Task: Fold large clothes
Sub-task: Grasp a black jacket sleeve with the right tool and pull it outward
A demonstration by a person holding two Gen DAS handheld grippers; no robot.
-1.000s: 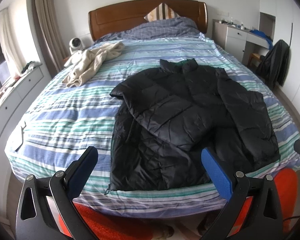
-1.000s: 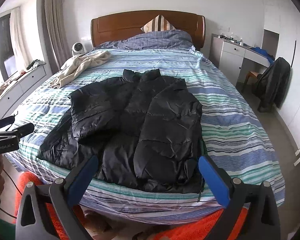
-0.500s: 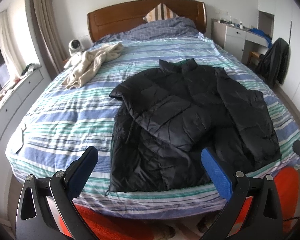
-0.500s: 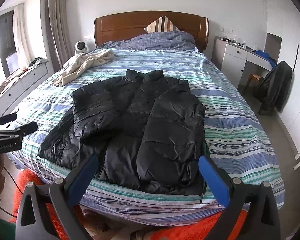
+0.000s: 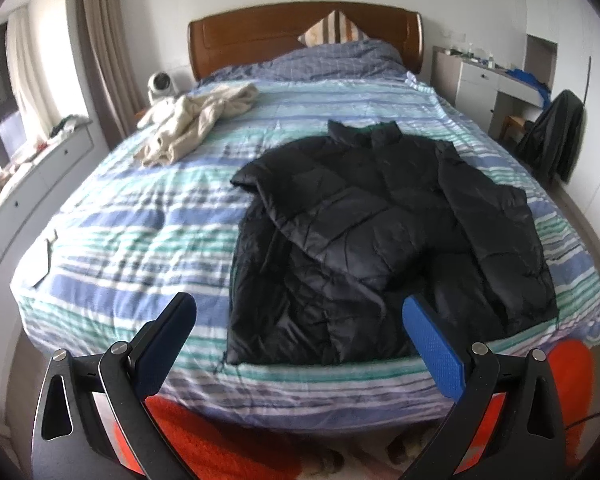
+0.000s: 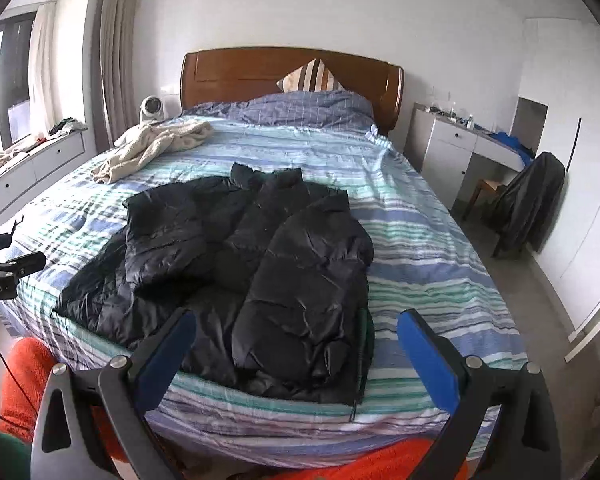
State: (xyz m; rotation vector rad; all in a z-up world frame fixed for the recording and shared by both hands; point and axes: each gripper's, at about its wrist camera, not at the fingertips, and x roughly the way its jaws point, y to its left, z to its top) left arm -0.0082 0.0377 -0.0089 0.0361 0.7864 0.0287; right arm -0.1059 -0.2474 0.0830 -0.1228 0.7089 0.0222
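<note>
left wrist, jacket (image 5: 384,232) beyond open tool (image 5: 300,336)

Black puffer jkt (image 5: 364,232) flat on bed (sleeves folded in).

From my left-wrist feed, the jacket (image 5: 380,240) has both sleeves folded over its front, hiding the zip. The far striped pillow (image 5: 332,30) shows only a corner above the duvet. Small items on the right dresser (image 6: 452,114) are too small to identify. My left gripper (image 6: 4,264) is cut off at the frame's left edge.
</note>
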